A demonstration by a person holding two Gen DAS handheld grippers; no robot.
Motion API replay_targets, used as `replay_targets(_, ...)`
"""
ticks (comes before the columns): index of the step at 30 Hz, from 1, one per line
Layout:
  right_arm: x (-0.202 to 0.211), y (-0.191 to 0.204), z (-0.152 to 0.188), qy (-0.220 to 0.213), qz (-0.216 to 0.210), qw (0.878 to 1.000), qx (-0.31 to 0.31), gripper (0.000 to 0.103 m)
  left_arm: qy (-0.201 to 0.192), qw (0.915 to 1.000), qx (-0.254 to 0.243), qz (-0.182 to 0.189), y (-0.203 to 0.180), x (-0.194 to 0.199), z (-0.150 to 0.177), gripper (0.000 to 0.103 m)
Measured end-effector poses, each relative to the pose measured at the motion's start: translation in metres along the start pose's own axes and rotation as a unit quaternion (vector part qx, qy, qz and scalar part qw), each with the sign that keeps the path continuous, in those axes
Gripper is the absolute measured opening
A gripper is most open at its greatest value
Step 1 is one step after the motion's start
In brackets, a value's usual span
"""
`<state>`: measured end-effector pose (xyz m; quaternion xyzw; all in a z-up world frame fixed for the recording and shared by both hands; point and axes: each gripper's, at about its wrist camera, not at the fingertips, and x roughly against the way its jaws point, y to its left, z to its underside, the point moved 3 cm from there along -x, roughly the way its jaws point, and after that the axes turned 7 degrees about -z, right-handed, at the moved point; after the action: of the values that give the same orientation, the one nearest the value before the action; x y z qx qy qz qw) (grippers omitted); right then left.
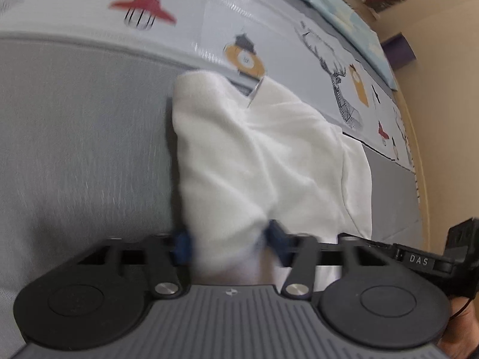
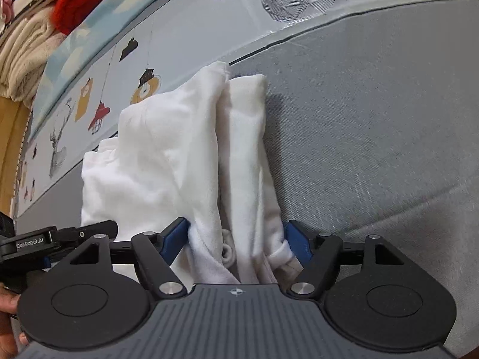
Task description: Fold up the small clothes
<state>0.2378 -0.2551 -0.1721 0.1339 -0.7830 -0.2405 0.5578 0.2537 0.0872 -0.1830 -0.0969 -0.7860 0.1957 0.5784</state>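
Both grippers clench the near edge of one white garment: left gripper and right gripper at bottom centre of their frames, probably to carry that edge over the grey fabric surface. Blur hides the garment's type.

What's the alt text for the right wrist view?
The right gripper has its jaws closed on a bunched white garment, which stretches away over a grey mat. Beyond it runs a pale cloth printed with lamps and deer; the left gripper shows at the left edge.
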Motion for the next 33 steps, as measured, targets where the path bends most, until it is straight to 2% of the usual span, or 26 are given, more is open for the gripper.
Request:
replay_targets(1, -0.001, 0.003, -0.001, -0.002, 0.005, 1.000, 0.005, 0.061, -0.007, 0.9999, -0.010, 0.006, -0.001, 0.004, -0.003, 0.033)
replay_targets(2, -0.003, 0.007, -0.002, -0.006, 0.006, 1.000, 0.010, 0.047, -0.025, 0.9992, -0.030, 0.002, -0.006, 0.010, -0.007, 0.030)
replay_targets(3, -0.003, 0.012, -0.004, -0.012, 0.000, 1.000, 0.015, 0.039, -0.052, 0.9973, -0.051, -0.012, -0.010, 0.018, -0.010, 0.030)
replay_targets(5, -0.001, 0.024, -0.008, -0.037, -0.015, 0.999, 0.027, 0.035, -0.112, 0.9900, -0.077, -0.038, -0.015, 0.038, -0.019, 0.030)
replay_targets(7, 0.002, 0.045, -0.013, -0.075, -0.041, 0.995, 0.052, 0.035, -0.169, 0.9809, -0.082, -0.050, -0.014, 0.060, -0.028, 0.031)
replay_targets(9, 0.005, 0.065, -0.017, -0.117, -0.057, 0.988, 0.078, 0.036, -0.207, 0.9749, -0.061, -0.055, -0.006, 0.078, -0.036, 0.042)
replay_targets(11, 0.007, 0.079, -0.019, -0.159, -0.064, 0.981, 0.086, 0.044, -0.230, 0.9697, -0.039, -0.072, 0.005, 0.090, -0.040, 0.045)
replay_targets(13, 0.006, 0.086, -0.023, -0.181, -0.033, 0.979, 0.088, 0.051, -0.215, 0.9739, -0.021, -0.069, 0.018, 0.090, -0.041, 0.046)
replay_targets(15, 0.001, 0.087, -0.023, -0.177, 0.000, 0.980, 0.091, 0.052, -0.177, 0.9821, -0.003, -0.064, 0.029, 0.083, -0.038, 0.046)
replay_targets(19, -0.004, 0.082, -0.021, -0.137, -0.023, 0.987, 0.079, 0.052, -0.114, 0.9916, -0.003, -0.060, 0.042, 0.064, -0.028, 0.046)
replay_targets(20, -0.008, 0.081, -0.017, -0.120, -0.024, 0.989, 0.085, 0.052, -0.079, 0.9934, -0.009, -0.082, 0.044, 0.050, -0.023, 0.046)
replay_targets(22, -0.025, 0.075, -0.010, -0.060, 0.020, 0.993, 0.103, 0.051, -0.039, 0.9913, -0.026, -0.123, 0.053, 0.033, -0.013, 0.050)
replay_targets(24, -0.036, 0.062, -0.005, -0.026, 0.085, 0.991, 0.104, 0.052, -0.050, 0.9893, -0.035, -0.133, 0.048, 0.037, -0.009, 0.050)
replay_targets(27, -0.022, 0.058, -0.006, -0.052, 0.067, 0.994, 0.070, 0.051, -0.068, 0.9883, -0.051, -0.127, 0.039, 0.051, -0.002, 0.048)
replay_targets(29, -0.015, 0.063, -0.002, -0.059, 0.059, 0.992, 0.092, 0.050, -0.035, 0.9869, -0.080, -0.135, 0.035, 0.045, 0.011, 0.049)
replay_targets(31, -0.021, 0.061, 0.007, -0.022, 0.067, 0.992, 0.106, 0.051, 0.016, 0.9753, -0.122, -0.183, 0.039, 0.032, 0.030, 0.055)
replay_targets(32, -0.027, 0.056, 0.013, 0.007, 0.089, 0.990, 0.111, 0.054, 0.006, 0.9702, -0.144, -0.195, 0.036, 0.035, 0.037, 0.060)
replay_targets(33, -0.028, 0.052, 0.018, 0.020, 0.105, 0.988, 0.113, 0.055, -0.001, 0.9658, -0.151, -0.211, 0.033, 0.041, 0.039, 0.060)
